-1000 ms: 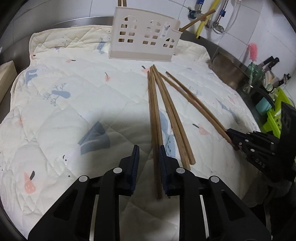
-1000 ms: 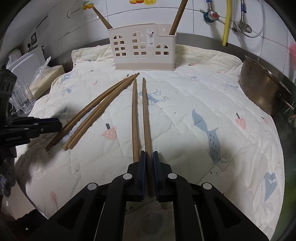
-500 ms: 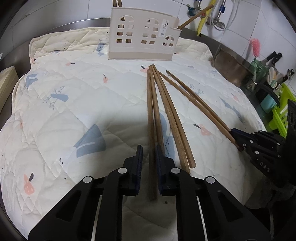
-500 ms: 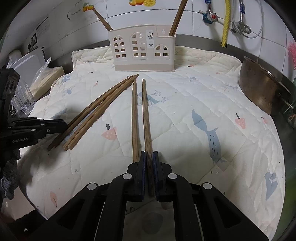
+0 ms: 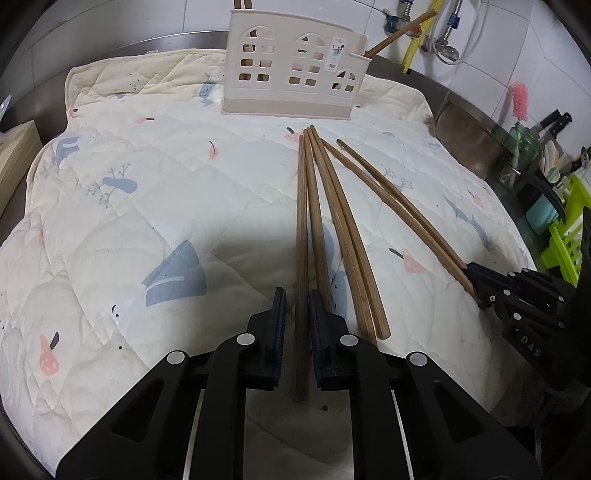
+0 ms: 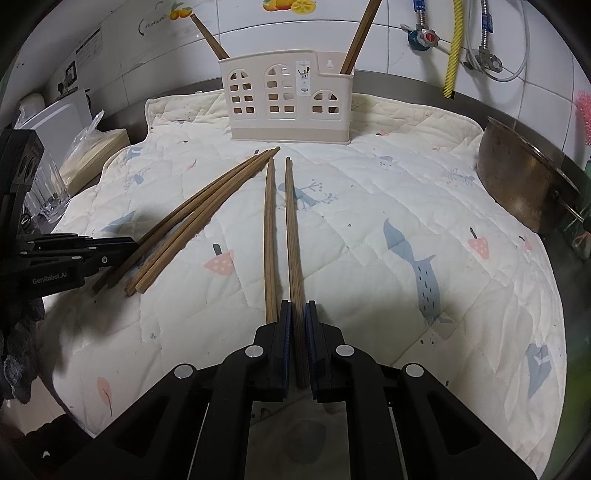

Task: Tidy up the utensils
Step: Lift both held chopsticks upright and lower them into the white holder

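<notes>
Each hand-held gripper, left (image 5: 297, 321) and right (image 6: 298, 325), pinches one near chopstick end (image 6: 292, 236), likely to lift both toward the far holder (image 6: 286, 101).

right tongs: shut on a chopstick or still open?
Shut on a chopstick: the right tongs have both pads against its thick end, no gap visible.

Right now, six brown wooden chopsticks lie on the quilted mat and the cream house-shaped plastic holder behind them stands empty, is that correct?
Not quite: the cream house-shaped plastic holder is not empty. The right wrist view shows brown wooden chopsticks standing in its two end compartments. Six brown wooden chopsticks do lie on the quilted mat.
</notes>
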{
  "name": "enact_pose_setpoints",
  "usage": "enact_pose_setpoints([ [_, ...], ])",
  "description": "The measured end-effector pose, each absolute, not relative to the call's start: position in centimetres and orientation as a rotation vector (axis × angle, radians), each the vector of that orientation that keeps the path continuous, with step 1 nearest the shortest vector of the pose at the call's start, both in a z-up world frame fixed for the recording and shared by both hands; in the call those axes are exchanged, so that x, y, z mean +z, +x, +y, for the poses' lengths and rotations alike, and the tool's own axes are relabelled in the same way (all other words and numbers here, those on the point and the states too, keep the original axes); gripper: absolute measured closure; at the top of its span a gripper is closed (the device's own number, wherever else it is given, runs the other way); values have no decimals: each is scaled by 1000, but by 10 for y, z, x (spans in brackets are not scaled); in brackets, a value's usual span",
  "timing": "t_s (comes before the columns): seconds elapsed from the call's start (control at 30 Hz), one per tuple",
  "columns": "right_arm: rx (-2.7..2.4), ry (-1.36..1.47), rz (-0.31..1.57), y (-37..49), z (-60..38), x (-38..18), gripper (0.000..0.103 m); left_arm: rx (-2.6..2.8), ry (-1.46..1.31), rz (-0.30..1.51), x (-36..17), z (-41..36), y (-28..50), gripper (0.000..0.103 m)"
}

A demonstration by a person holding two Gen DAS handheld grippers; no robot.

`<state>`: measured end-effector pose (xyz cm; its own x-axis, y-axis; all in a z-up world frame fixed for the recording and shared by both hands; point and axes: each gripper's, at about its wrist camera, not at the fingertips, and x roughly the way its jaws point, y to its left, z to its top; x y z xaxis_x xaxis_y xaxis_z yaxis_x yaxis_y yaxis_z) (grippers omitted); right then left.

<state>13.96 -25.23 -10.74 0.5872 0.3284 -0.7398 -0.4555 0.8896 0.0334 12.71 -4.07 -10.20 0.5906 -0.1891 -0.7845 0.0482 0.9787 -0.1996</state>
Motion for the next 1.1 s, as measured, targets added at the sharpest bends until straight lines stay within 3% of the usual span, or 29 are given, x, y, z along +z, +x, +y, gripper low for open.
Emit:
enact_pose_setpoints([
  [0.37, 452, -167, 790, 135, -252, -97, 96, -179, -173, 892, -83, -33, 122, 97],
  [0.8, 455, -153, 563, 135, -246, -4, 96, -211, -135, 699, -5, -17, 119, 97],
  [1.1, 491, -163, 543, 177, -228, 46, 96, -241, -106, 663, 23, -10, 141, 98],
])
